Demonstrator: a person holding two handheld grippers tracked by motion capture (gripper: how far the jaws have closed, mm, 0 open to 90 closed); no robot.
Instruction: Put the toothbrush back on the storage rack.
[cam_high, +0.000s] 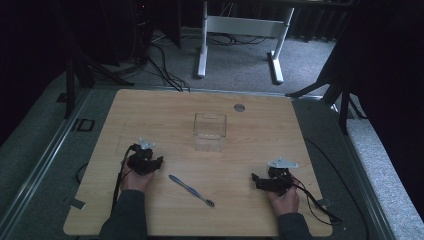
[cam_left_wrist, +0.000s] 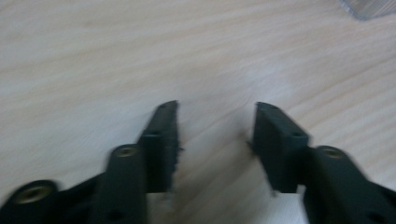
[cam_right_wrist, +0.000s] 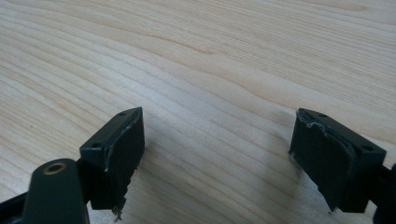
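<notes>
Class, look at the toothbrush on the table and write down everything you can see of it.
The toothbrush lies flat on the wooden table, between the person's two hands and nearer the left one. It is slim, with a bluish-grey handle, likely plastic, and a darker head. It lies slantwise, handle end up-left and head down-right in the high view. Nothing but the table touches it.

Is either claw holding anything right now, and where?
Nothing. Left claw and right claw are both open over bare table; the toothbrush lies untouched between them.

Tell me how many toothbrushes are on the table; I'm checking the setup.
1. The toothbrush lies on the table near its front edge, between the left gripper and right gripper.
</notes>
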